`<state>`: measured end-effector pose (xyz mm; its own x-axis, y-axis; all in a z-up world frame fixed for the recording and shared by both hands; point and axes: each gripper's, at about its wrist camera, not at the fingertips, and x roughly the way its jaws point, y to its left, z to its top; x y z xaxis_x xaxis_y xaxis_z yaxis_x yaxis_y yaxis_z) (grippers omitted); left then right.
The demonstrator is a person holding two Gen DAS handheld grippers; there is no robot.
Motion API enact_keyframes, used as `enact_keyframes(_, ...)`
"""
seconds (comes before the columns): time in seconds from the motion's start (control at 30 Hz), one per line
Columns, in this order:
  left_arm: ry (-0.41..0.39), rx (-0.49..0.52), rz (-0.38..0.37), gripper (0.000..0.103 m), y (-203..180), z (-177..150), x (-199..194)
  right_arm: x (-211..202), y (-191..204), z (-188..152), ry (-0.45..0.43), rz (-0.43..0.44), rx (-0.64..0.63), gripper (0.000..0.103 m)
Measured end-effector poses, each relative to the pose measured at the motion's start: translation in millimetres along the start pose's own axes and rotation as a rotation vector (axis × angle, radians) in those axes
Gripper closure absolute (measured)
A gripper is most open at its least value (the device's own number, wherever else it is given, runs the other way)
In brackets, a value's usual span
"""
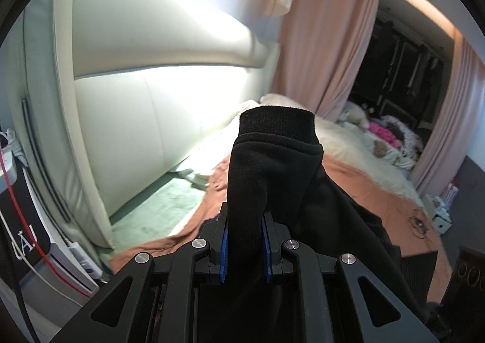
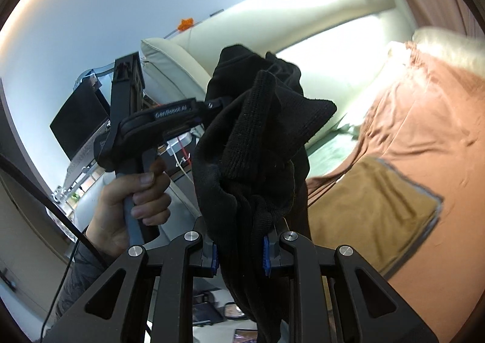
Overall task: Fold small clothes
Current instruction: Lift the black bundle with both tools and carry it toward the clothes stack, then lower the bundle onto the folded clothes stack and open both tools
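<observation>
Grip, left: your left gripper (image 1: pixel 245 247) is clamped on a black knit garment (image 1: pixel 272 161); both blue pads (image 1: pixel 223 247) press the cloth from either side.
Grip, right: your right gripper (image 2: pixel 240 252) pinches another part of the same black garment (image 2: pixel 257 142), cloth filling the gap between its blue pads (image 2: pixel 266 255).
Garment: it hangs in the air between your two grippers, above the bed; a ribbed cuff or hem stands up above each grip, and the rest droops in loose bunches.
Left hand: in the right wrist view your left hand (image 2: pixel 133 206) wraps the handle of the left gripper (image 2: pixel 212 106), just left of the bunched cloth.
Bed: a rust-orange cover (image 1: pixel 379 188) lies under the garment, with a mint-green sheet (image 1: pixel 157 209) beside it at the foot of the cream padded headboard (image 1: pixel 145 70).
Brown patch: a tan cloth with a grey edge (image 2: pixel 372 206) lies flat on the orange cover, to the right of your right gripper.
Far end: pale bedding, soft toys and pink items (image 1: pixel 385 133) sit by the pink curtain (image 1: pixel 321 48).
</observation>
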<state>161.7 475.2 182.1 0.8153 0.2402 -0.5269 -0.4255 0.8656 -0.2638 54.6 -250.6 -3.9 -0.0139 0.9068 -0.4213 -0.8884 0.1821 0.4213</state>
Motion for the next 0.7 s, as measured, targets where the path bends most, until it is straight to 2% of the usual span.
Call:
enact_keyframes(0.1, 0.039, 0.019, 0.059, 0.085, 6, -3, 26, 8, -35, -7, 0.028, 0.018, 0.051, 0.086)
enact_keyframes(0.23, 0.088, 0.024, 0.103, 0.085, 9, -5, 69, 10, -86, -5, 0.04, 0.029, 0.109, 0.086)
enact_keyframes(0.53, 0.153, -0.013, 0.112, 0.085, 12, 2, 163, -20, -185, 10, 0.076, -0.028, 0.1, 0.085)
enact_keyframes(0.7, 0.197, 0.028, 0.112, 0.085, 1, -4, 211, -44, -246, 4, 0.079, -0.054, 0.159, 0.085)
